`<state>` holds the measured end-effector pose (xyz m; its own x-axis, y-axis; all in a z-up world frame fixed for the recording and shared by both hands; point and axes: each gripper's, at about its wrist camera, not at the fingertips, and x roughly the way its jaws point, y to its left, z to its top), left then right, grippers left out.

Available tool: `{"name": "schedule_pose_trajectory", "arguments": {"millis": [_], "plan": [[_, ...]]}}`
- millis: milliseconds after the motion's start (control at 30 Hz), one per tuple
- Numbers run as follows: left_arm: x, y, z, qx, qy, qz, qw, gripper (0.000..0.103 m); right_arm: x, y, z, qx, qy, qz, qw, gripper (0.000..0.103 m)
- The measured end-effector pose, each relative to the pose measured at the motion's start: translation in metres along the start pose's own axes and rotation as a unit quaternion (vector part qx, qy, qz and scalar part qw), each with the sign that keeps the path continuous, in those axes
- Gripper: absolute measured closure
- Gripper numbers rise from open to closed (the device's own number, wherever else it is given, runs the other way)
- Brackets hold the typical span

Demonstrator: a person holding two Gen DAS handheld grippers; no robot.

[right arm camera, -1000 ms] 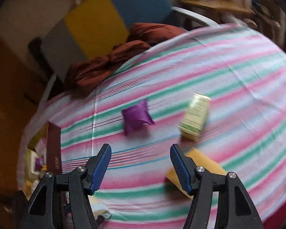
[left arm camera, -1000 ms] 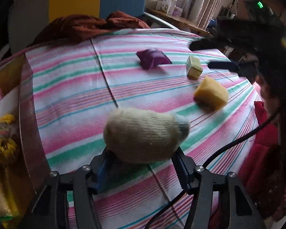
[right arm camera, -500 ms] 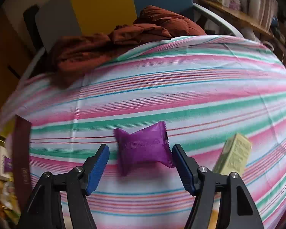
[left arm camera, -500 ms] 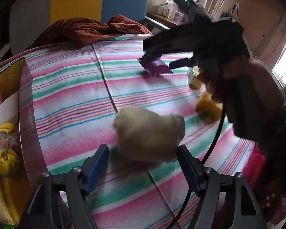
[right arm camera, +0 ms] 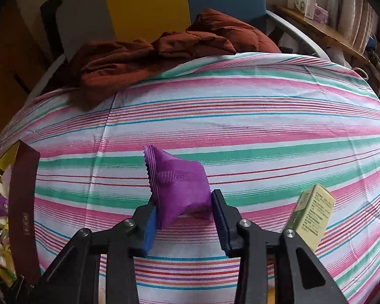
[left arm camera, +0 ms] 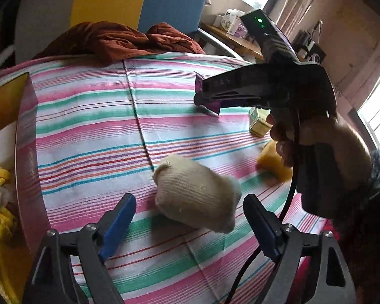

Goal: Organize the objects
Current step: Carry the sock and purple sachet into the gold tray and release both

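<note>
Right gripper (right arm camera: 183, 217) has its jaws closing on the purple sachet (right arm camera: 178, 188): both blue pads press the packet's sides, and it sits pinched and crumpled between them, its lower edge down at the striped tablecloth (right arm camera: 240, 126). In the left wrist view the same gripper comes in from the right, held by a hand (left arm camera: 324, 149), and only purple corners of the sachet show around its fingertips. Left gripper (left arm camera: 188, 224) has its jaws opening, pads clear of everything; the cream knitted sock ball (left arm camera: 197, 192) lies on the cloth just ahead of them, between the two fingers' lines but touching neither. Green-and-cream small box (right arm camera: 309, 217) stands tilted on the cloth just right of the right gripper's finger; the left wrist view shows it partly hidden behind the right gripper's body. Yellow sponge-like block (left arm camera: 273, 162) lies near the sock ball, towards the hand, partly covered by it. Dark red box (right arm camera: 22, 202) sits at the left edge of the table with mixed packets inside; contents too cluttered to name. Rust-brown quilted garment (right arm camera: 164, 55) is heaped at the far edge of the cloth, against a chair back (right arm camera: 179, 2) with yellow and blue panels.
</note>
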<state>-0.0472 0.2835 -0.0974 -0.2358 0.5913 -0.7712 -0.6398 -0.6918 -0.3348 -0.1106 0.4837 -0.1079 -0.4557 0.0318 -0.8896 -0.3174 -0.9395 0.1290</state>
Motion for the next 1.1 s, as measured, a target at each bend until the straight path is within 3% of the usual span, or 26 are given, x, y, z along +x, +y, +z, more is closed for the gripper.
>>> {"name": "schedule_pose_trajectory", "arguments": {"millis": [200, 267, 300, 400, 567, 867, 1100], "plan": [[0.009, 0.000, 0.013, -0.003, -0.002, 0.003, 1.0000, 0.013, -0.012, 0.001, 0.004, 0.010, -0.017, 0.019, 1.000, 0.065], [0.017, -0.004, 0.015, 0.012, 0.001, 0.014, 0.9998, 0.020, -0.014, 0.000, 0.004, 0.012, -0.020, 0.022, 0.999, 0.065], [0.021, -0.006, 0.015, 0.021, 0.008, 0.014, 0.9996, 0.029, -0.015, 0.000, 0.005, 0.014, -0.022, 0.023, 0.999, 0.065], [0.026, -0.008, 0.012, 0.036, 0.010, 0.010, 0.9993, 0.038, -0.019, 0.000, 0.006, 0.014, -0.029, 0.028, 0.999, 0.065], [0.019, -0.008, 0.011, 0.042, -0.001, 0.016, 0.9990, 0.042, -0.026, 0.001, 0.008, 0.010, -0.047, 0.038, 0.998, 0.065], [-0.042, 0.001, 0.015, 0.034, -0.051, 0.029, 0.9977, 0.042, -0.044, 0.013, 0.002, -0.001, -0.072, 0.073, 0.995, 0.065], [-0.108, 0.032, 0.009, 0.000, -0.107, 0.057, 0.9926, 0.042, -0.061, 0.047, -0.014, -0.021, -0.074, 0.116, 0.990, 0.065]]}}
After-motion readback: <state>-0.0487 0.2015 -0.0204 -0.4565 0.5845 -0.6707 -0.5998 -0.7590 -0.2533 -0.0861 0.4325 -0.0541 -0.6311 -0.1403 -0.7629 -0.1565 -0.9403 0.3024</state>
